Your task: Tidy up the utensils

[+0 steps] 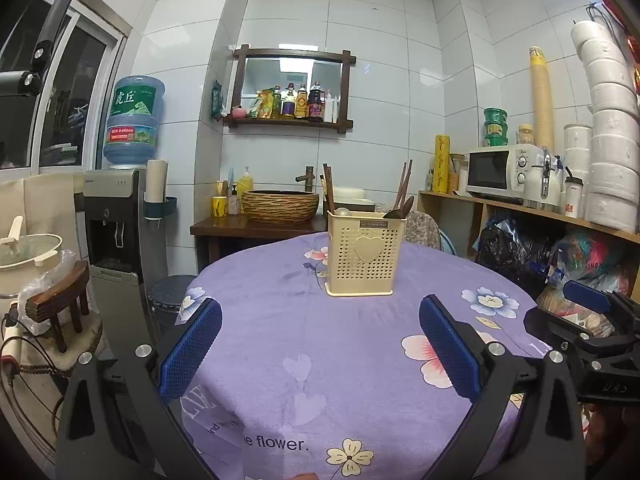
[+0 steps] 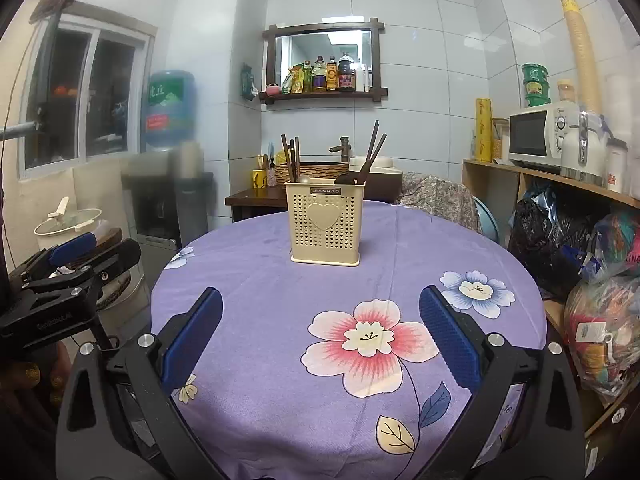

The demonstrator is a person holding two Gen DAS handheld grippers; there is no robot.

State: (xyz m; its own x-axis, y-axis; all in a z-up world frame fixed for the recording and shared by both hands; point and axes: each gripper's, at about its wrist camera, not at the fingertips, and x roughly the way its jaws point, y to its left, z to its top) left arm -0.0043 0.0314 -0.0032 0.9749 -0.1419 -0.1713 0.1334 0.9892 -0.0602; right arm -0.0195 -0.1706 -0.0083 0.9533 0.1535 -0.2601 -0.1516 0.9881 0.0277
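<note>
my left gripper (image 1: 320, 344) hangs over the near edge of the purple flowered tablecloth (image 1: 320, 360), blue pads spread wide and holding nothing. my right gripper (image 2: 320, 336) is the same — released, empty, above the big pink flower (image 2: 370, 340). each claw shows at the edge of the other's view. well ahead of both, near the middle of the round table, stands one cream perforated utensil holder (image 2: 325, 222) with a heart on its front, upright. inside it i see dark wooden chopsticks (image 2: 291, 156) leaning left and right — i cannot count them surely — plus one pale spoon bowl (image 1: 342, 211) and a dark spoon (image 1: 398, 210).
</note>
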